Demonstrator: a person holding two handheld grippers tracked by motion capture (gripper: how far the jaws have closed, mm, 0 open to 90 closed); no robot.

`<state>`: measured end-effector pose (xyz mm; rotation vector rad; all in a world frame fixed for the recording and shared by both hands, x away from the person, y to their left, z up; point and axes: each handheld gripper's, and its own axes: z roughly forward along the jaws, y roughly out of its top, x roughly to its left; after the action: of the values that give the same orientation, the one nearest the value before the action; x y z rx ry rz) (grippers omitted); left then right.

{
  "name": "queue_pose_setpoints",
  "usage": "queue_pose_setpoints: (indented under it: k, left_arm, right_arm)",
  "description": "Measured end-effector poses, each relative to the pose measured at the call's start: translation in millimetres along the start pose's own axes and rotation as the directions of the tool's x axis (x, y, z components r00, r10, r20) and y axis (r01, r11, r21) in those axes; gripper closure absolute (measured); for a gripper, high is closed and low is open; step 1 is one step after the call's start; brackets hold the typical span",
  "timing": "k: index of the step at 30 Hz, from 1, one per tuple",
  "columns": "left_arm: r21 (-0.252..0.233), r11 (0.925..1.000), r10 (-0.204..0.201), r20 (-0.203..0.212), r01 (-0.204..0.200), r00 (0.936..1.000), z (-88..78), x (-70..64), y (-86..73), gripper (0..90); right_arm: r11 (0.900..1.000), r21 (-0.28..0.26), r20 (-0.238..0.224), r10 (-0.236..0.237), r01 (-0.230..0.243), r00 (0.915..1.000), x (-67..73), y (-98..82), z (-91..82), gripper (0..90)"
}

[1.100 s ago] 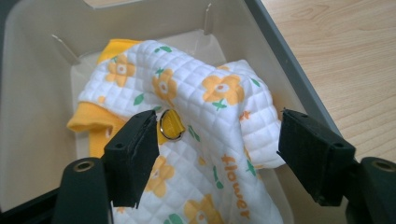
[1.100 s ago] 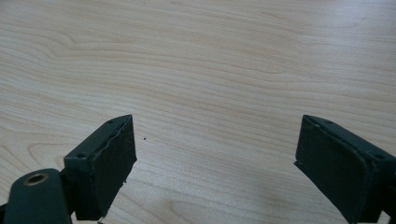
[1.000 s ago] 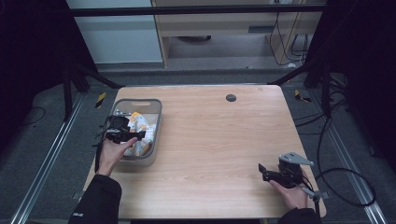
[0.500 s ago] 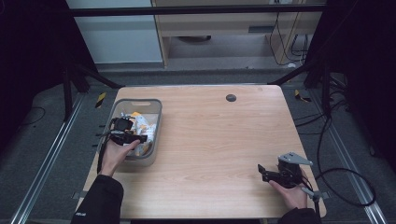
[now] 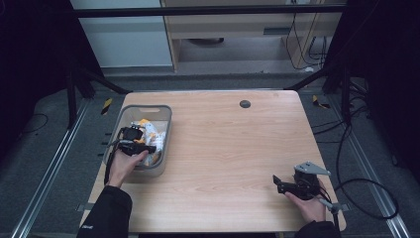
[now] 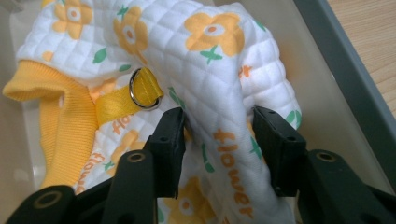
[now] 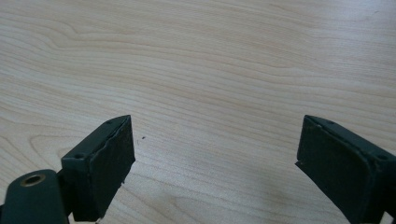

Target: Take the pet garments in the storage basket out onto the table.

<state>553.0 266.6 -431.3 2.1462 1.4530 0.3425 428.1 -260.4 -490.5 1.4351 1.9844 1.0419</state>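
A white quilted garment [image 6: 215,70] with orange flowers, yellow ribbed trim and a metal D-ring [image 6: 142,88] on a yellow strap lies in the grey basket [image 5: 148,108]. From above, the garment [image 5: 149,130] shows past my left hand. My left gripper [image 6: 219,121] reaches into the basket; its jaws have just been closing and now pinch a raised fold of the garment, with cloth packed between the pads. In the high view the left gripper [image 5: 148,148] points right over the basket. My right gripper [image 5: 276,182] rests open near the table's front right corner, and the right gripper [image 7: 215,135] has bare wood between its jaws.
The basket wall [image 6: 336,60] stands close to the right of my left jaws. A wooden table [image 5: 223,144] stretches between the two hands, with a small black round grommet [image 5: 244,103] near its far edge. Cables [image 5: 366,198] lie on the floor to the right.
The left hand has shifted slightly within the basket, settling on the garment. The right hand and its gripper have not moved.
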Motion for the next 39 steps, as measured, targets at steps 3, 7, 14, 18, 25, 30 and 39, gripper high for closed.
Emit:
queue_pose_setpoints:
  k: [3, 7, 14, 18, 25, 30, 39]
  left_arm:
    - [0.009, 1.0, 0.002, 0.0, -0.002, 1.0, 0.3, 0.1, 0.0, 60.6]
    - [0.013, 0.9999, -0.003, -0.007, 0.003, 1.0, 0.7, 1.2, -1.2, 70.9]
    - [0.007, 0.9999, -0.009, 0.005, 0.009, 0.9999, -1.0, 4.5, -4.3, 80.0]
    - [-0.005, 1.0, -0.001, 0.0, 0.001, 1.0, -5.3, 4.3, -4.8, 80.8]
    - [-0.039, 0.9992, 0.002, -0.003, -0.002, 1.0, -17.7, 4.8, -6.6, 81.5]
    - [-0.07, 0.9975, -0.002, -0.001, 0.002, 1.0, -27.7, 6.6, -7.4, 81.9]
    - [-0.123, 0.9924, -0.002, 0.009, 0.004, 1.0, -47.3, 7.5, -7.4, 82.3]
  right_arm:
    - [1.0, 0.005, -0.002, 0.0, 0.0, 1.0, 0.3, -0.1, 0.4, 11.0]
    - [1.0, 0.003, 0.0, -0.002, 0.002, 1.0, 0.1, -0.1, 0.3, 11.0]
    - [1.0, 0.005, -0.001, 0.003, -0.003, 1.0, 0.3, 0.0, 0.4, 11.0]
    - [1.0, 0.004, 0.0, -0.001, 0.001, 1.0, 0.0, 0.0, 0.1, 11.0]
    - [1.0, 0.004, 0.0, -0.001, 0.001, 1.0, -0.2, 0.0, -0.1, 11.0]
    - [1.0, 0.004, 0.002, -0.002, 0.002, 1.0, 0.2, -0.1, 0.0, 11.0]
    - [1.0, 0.004, 0.003, -0.003, 0.003, 1.0, 0.2, -0.1, -0.1, 11.0]
